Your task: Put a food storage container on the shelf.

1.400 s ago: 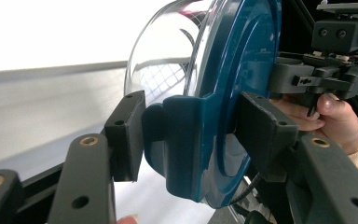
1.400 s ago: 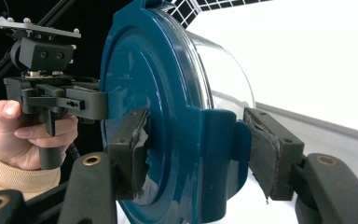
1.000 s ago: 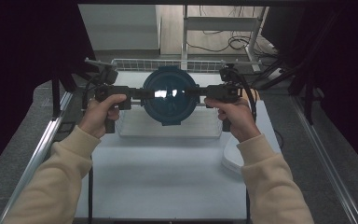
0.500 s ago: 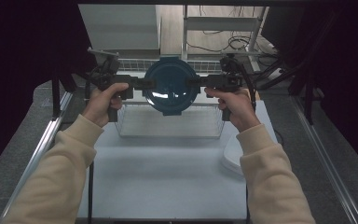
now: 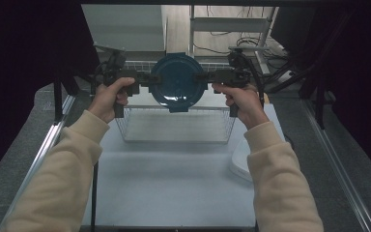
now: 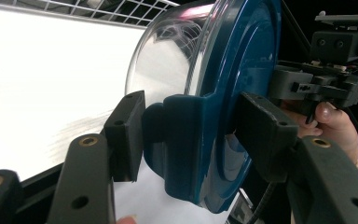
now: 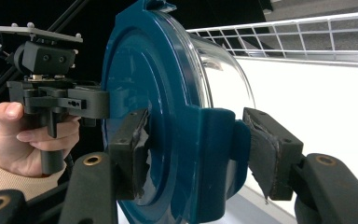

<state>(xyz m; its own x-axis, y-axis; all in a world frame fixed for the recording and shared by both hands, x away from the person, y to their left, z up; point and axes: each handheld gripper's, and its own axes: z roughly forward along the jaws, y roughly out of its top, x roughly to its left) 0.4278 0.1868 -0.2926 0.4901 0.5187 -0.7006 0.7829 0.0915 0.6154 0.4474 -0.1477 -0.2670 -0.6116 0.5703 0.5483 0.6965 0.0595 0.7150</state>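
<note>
Blue-lidded clear container (image 5: 178,82), held aloft

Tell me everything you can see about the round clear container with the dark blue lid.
The round clear container with the dark blue lid is a transparent, glossy bowl, plastic or glass, closed by a dark blue plastic lid with latch tabs at its rim. It is held in the air, lid up, above the white wire basket. The left gripper and right gripper clamp opposite tabs.

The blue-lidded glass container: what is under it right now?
Under the container, held up by both grippers, stands a white wire basket on the white table. The container covers part of the basket's far rim.
</note>
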